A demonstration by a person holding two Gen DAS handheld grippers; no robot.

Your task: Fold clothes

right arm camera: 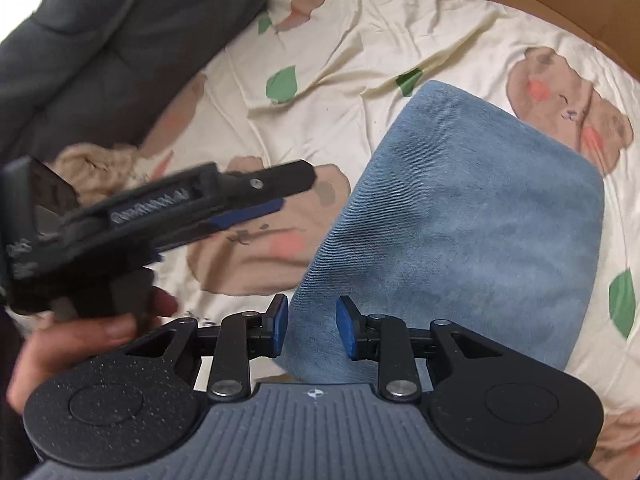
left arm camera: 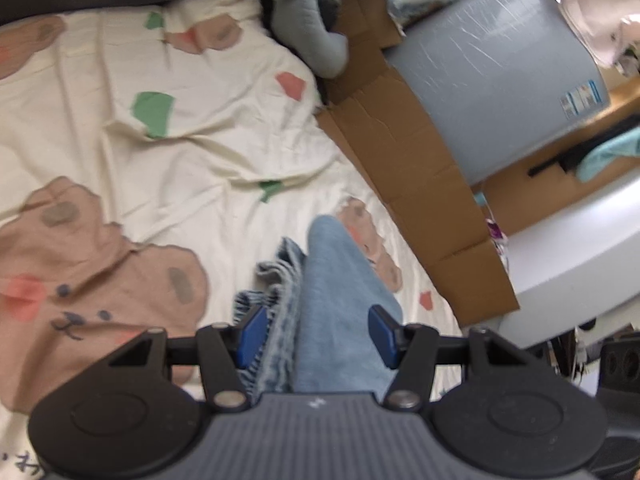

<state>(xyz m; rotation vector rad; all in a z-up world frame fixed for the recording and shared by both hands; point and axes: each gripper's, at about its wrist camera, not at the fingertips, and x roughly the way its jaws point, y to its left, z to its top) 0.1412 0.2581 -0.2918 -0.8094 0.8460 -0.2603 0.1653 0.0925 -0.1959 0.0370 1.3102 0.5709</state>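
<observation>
Folded light-blue jeans (right arm camera: 460, 220) lie on a cream bedsheet with bear prints (right arm camera: 360, 60). In the left wrist view the jeans (left arm camera: 340, 300) run between the open jaws of my left gripper (left arm camera: 318, 334), frayed hem layers beside its left pad (left arm camera: 250, 334); the pads do not press the cloth. My right gripper (right arm camera: 312, 326) is open over the near edge of the jeans, its pads apart. The left gripper (right arm camera: 180, 204), held in a hand, also shows blurred at the left of the right wrist view.
A flattened cardboard box (left arm camera: 420, 184) and a grey plastic-wrapped case (left arm camera: 500, 76) line the bed's right side. A grey garment (left arm camera: 312, 20) lies at the top. A dark grey headboard (right arm camera: 100, 40) and a beige garment (right arm camera: 92, 168) are at the left.
</observation>
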